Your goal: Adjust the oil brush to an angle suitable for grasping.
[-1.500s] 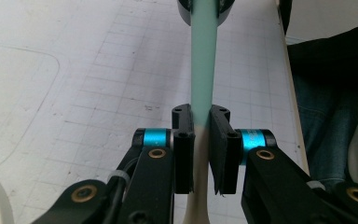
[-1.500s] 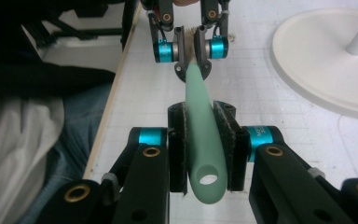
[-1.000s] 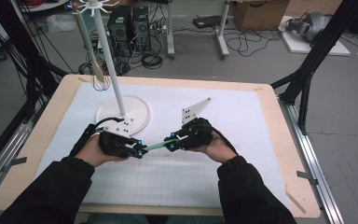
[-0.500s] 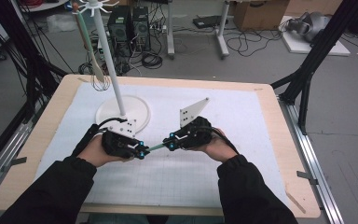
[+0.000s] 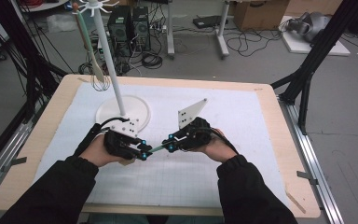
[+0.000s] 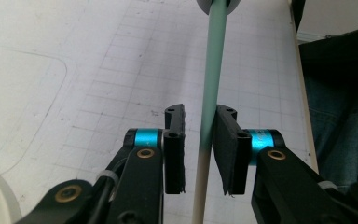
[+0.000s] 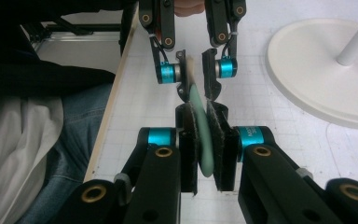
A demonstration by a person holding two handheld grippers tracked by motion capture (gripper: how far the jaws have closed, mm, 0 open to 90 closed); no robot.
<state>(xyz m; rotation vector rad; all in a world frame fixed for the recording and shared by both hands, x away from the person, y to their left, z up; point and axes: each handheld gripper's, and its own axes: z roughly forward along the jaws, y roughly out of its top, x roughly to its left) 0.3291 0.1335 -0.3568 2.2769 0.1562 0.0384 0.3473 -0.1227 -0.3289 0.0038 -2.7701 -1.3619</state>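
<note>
Green-and-wood spatula (image 5: 157, 148) held level above the white mat (image 5: 242, 121), just in front of the round stand base (image 5: 123, 111). Green blade (image 7: 200, 140) pinched flat by the right gripper (image 5: 171, 143). Left gripper (image 5: 142, 151) parted around the handle (image 6: 211, 112), one pad touching, a gap on the other side. Second spatula (image 5: 86, 39) hanging from the stand's top. Bare mat right of the base.

A white stand with a round base (image 5: 123, 111) and tall thin pole rises at upper left of the wooden surface (image 5: 284, 154), a pale spatula (image 5: 89, 44) hanging from its top. Black computer towers (image 5: 129, 25) and a cardboard box (image 5: 256, 13) sit on the floor behind.
</note>
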